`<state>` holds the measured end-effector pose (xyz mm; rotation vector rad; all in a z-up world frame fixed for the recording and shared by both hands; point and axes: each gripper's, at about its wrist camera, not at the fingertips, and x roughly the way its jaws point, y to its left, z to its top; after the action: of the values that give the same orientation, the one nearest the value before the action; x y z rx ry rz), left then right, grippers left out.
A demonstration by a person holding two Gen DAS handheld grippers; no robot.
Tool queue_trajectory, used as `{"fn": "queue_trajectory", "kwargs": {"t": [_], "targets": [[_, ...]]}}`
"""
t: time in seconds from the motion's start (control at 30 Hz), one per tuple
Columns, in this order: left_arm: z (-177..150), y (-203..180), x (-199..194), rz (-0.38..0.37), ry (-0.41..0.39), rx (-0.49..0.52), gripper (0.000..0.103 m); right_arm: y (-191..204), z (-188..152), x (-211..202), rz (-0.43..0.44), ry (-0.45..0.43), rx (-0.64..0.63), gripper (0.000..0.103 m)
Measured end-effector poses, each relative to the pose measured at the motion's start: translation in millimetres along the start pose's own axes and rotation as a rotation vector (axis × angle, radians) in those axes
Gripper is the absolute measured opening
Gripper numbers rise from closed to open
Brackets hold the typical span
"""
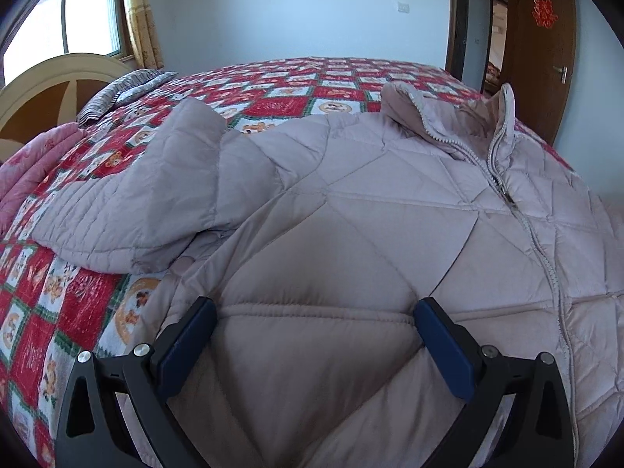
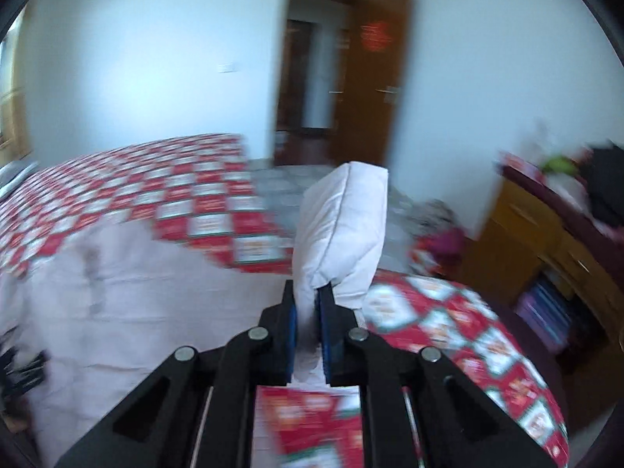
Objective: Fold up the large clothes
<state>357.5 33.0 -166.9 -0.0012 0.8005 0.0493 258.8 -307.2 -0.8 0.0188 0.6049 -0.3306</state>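
Note:
A pale mauve quilted jacket [image 1: 351, 202] lies front up on a red checked bedspread [image 1: 312, 89], its zipper [image 1: 507, 195] closed and one sleeve [image 1: 128, 202] spread out to the left. My left gripper [image 1: 314, 308] is open and low over the jacket's lower body, a puffed panel bulging between its wide-set fingers. In the blurred right wrist view, my right gripper [image 2: 308, 296] is shut on an end of the jacket's pale fabric [image 2: 343, 230], which stands up above the jaws. The jacket's body [image 2: 136, 284] lies below and to the left.
A cream headboard [image 1: 58, 82], a striped pillow [image 1: 121, 89] and a pink blanket [image 1: 23, 163] are at the bed's left end. A brown door [image 2: 366, 78] stands open beyond the bed. A wooden cabinet [image 2: 546, 241] with clutter stands at the right.

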Motion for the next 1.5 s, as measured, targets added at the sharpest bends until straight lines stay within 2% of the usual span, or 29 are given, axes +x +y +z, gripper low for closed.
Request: {"fn": "queue_trajectory", "kwargs": {"t": [0.1,0.17,0.23,0.33,0.43,0.5,0.7,0.77,0.8,0.83,0.87,0.9,1.0,1.1,1.2,1.27,1.33,1.4,1.43,1.5], "targets": [[-1,12,-13,0.002,-0.019,-0.054,0.102,57,0,12,0.093,0.018,-0.074,0.012],[0,17,-22,0.009,-0.031,-0.056,0.102,85,-6,20,0.152,0.035,-0.102,0.012],[2,22,-31,0.054,-0.045,-0.037,0.102,120,-9,32,0.227,0.057,-0.133,0.012],[3,30,-38,0.124,-0.073,-0.007,0.102,158,-16,44,0.294,0.069,-0.170,0.012],[1,38,-34,0.143,-0.062,-0.007,0.102,187,-25,62,0.355,0.116,-0.170,0.012],[-1,43,-28,0.142,-0.048,-0.020,0.102,202,-27,69,0.367,0.126,-0.179,0.012],[-6,47,-16,0.108,-0.017,-0.051,0.102,236,-42,90,0.481,0.174,-0.192,0.014],[-6,48,-13,0.098,-0.010,-0.061,0.102,242,-45,91,0.532,0.188,-0.187,0.023],[-6,49,-12,0.093,-0.006,-0.064,0.102,242,-44,90,0.574,0.201,-0.172,0.043],[-7,49,-12,0.092,-0.004,-0.065,0.102,240,-42,87,0.606,0.201,-0.148,0.071],[-7,49,-11,0.092,-0.001,-0.067,0.102,238,-41,84,0.616,0.184,-0.127,0.080],[-7,49,-11,0.093,0.000,-0.065,0.102,230,-36,75,0.621,0.145,-0.103,0.084],[-8,47,-11,0.099,-0.002,-0.059,0.102,211,-24,59,0.607,0.104,-0.080,0.081],[-8,48,-11,0.095,-0.002,-0.062,0.102,189,-20,58,0.546,0.102,-0.082,0.055],[-8,47,-10,0.102,-0.002,-0.058,0.102,155,-29,70,0.393,0.108,-0.119,0.049],[-8,44,-12,0.115,-0.007,-0.047,0.102,135,-39,83,0.331,0.130,-0.108,0.048],[-8,41,-12,0.129,-0.010,-0.032,0.102,119,-55,105,0.285,0.190,-0.079,0.048],[-7,38,-14,0.143,-0.007,-0.017,0.102,113,-69,123,0.273,0.252,-0.055,0.048],[-6,38,-15,0.148,-0.005,-0.010,0.102,114,-80,137,0.291,0.310,-0.037,0.048],[1,33,-21,0.154,0.005,0.014,0.102,116,-86,142,0.293,0.322,-0.029,0.048]]}}
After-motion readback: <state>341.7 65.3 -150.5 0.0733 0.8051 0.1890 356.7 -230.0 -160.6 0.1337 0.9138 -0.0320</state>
